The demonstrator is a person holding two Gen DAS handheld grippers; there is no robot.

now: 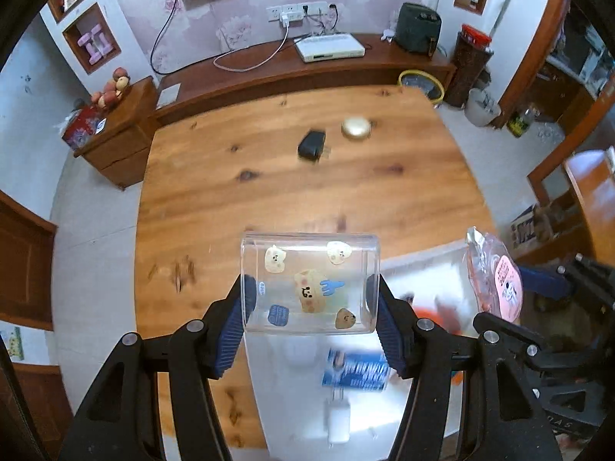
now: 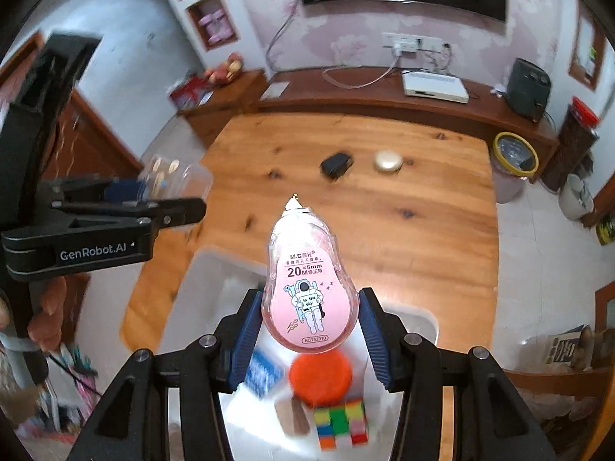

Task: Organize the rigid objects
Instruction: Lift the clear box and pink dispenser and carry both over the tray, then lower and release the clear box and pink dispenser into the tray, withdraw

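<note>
A clear box (image 1: 309, 284) is clamped in the left claw (image 1: 310, 307), a pink tape dispenser (image 2: 309, 292) in the right claw (image 2: 310, 330), both above the white bin (image 2: 419, 320) on the table (image 2: 384, 199). Both seem light, stiff, slick plastic; flat sides are best pinched, gently.
</note>
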